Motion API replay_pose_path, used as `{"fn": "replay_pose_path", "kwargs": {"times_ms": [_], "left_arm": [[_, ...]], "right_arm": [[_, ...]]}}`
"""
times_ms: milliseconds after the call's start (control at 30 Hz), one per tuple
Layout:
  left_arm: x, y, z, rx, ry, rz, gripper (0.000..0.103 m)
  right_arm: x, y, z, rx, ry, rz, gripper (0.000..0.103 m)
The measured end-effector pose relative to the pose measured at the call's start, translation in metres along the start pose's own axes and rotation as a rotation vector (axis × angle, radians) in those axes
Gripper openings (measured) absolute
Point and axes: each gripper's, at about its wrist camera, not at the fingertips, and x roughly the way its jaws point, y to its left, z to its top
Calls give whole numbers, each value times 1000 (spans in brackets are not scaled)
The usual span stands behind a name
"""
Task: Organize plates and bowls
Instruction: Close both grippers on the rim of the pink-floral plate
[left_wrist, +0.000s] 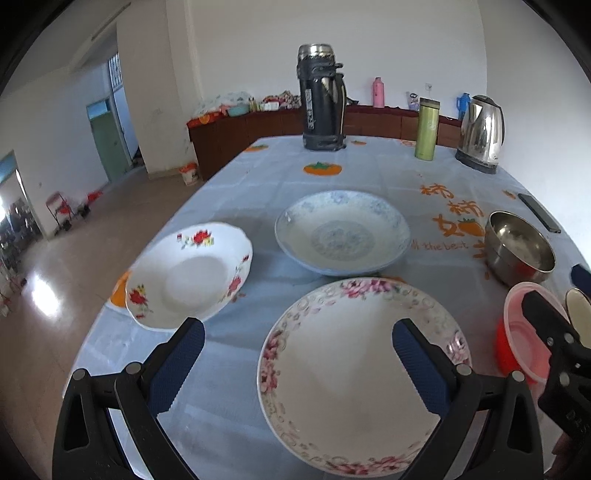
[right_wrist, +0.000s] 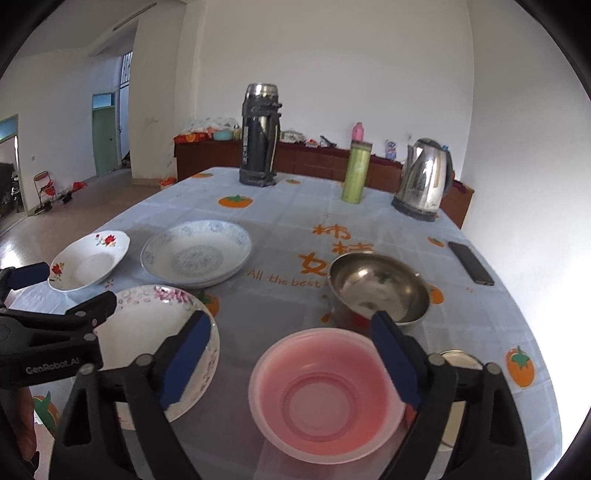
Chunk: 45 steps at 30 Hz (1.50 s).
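Note:
My left gripper (left_wrist: 299, 354) hangs open, low over the near-left part of the table. Its right pad stands over a white plate with a pink flower rim (left_wrist: 362, 376), its left pad over bare cloth. Beyond lie a white dish with red flowers (left_wrist: 192, 273) and a blue-patterned plate (left_wrist: 341, 232). My right gripper (right_wrist: 291, 350) is open above a pink plastic bowl (right_wrist: 325, 395). Its right pad is at the bowl's right rim and its left pad is over the flowered plate (right_wrist: 147, 332). A steel bowl (right_wrist: 380, 286) sits just behind the pink one.
A black thermos (right_wrist: 258, 136), a green flask (right_wrist: 356, 171) and a steel kettle (right_wrist: 424, 181) stand at the far end of the table. A phone (right_wrist: 471, 262) lies at the right. A small round lid (right_wrist: 460, 360) sits by the pink bowl. The table's left edge drops to open floor.

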Motion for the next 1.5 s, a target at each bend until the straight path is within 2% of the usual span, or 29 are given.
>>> {"fn": "replay_pose_path", "kwargs": {"times_ms": [167, 267, 433, 500, 567, 667, 833, 967, 1133, 1267, 1500], "left_arm": [[18, 23, -13, -54, 75, 13, 102], [32, 35, -20, -91, 124, 4, 102], [40, 39, -23, -95, 141, -19, 101], [43, 39, -23, -92, 149, -29, 98], [48, 39, -24, -97, 172, -45, 80], [58, 42, -28, -113, 220, -70, 59], [59, 44, -30, -122, 228, -99, 53], [58, 38, -30, -98, 229, -120, 44], [57, 29, -32, -67, 229, -153, 41], [57, 28, -32, -88, 237, -173, 41], [56, 25, -31, -78, 236, -145, 40]], "right_arm": [[15, 13, -4, -19, 38, 41, 78], [26, 21, -5, -40, 67, 70, 67], [43, 37, -7, -77, 114, 111, 57], [46, 41, -7, -86, 125, 121, 54], [50, 46, -7, -99, 133, 119, 51], [57, 50, -6, -110, 156, 131, 45], [69, 60, -6, -150, 197, 135, 41], [81, 64, -8, -175, 255, 119, 37], [93, 67, -12, -194, 318, 139, 26], [94, 66, -13, -181, 326, 149, 25], [96, 68, -11, -168, 333, 144, 24]]}}
